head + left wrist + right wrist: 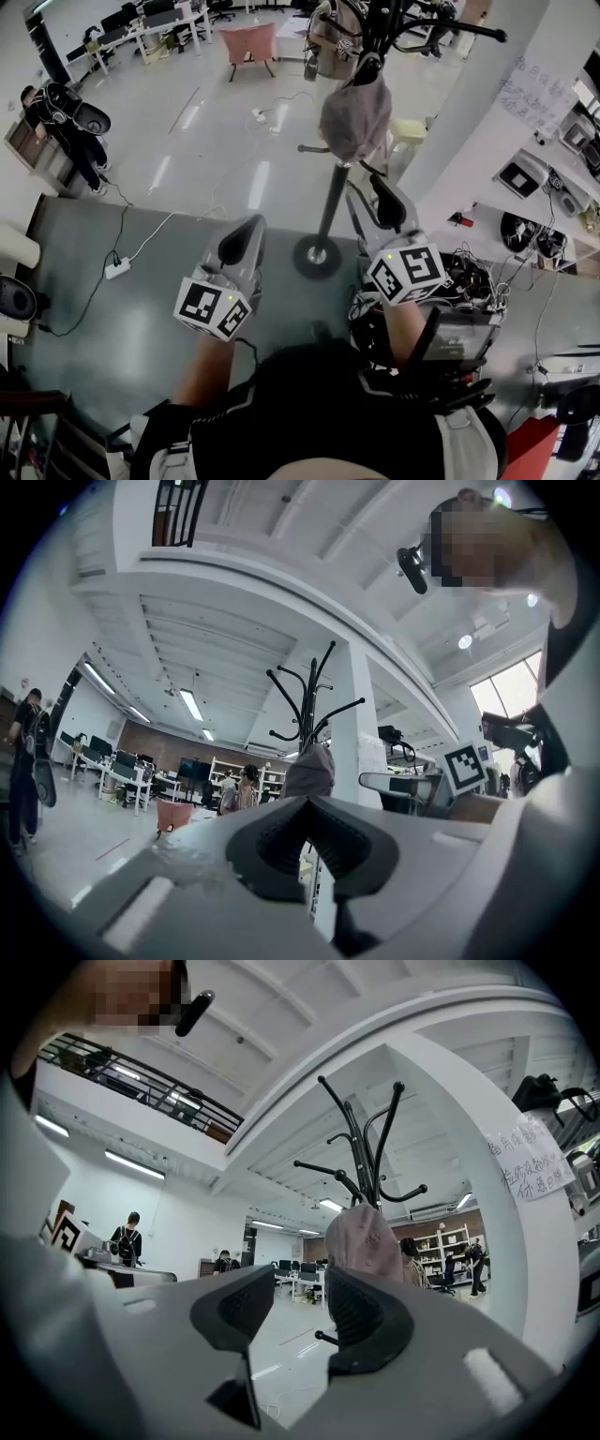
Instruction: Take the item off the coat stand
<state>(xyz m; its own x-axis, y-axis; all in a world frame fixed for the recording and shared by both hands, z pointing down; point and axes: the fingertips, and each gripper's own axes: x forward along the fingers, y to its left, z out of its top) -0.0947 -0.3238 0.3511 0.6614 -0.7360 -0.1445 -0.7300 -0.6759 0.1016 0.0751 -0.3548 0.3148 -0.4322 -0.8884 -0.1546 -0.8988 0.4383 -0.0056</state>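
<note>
Overhead, the head view shows the left gripper [242, 239] and the right gripper [371, 202] held side by side before the coat stand [330, 202], which rises just ahead between them. A pinkish-grey cap [354, 117] hangs on it, ahead of the right gripper and apart from both. In the left gripper view, that gripper's jaws are pressed together on nothing, with the cap [309, 771] ahead, just above their tips. In the right gripper view, the jaws stand apart and empty, and the cap [364, 1241] lies beyond and above the right-hand jaw, not between them. The cap looks light, soft and floppy, likely to crumple under the pads. A pinch low on its hanging crown, then a lift clear of the stand, seems soundest.
</note>
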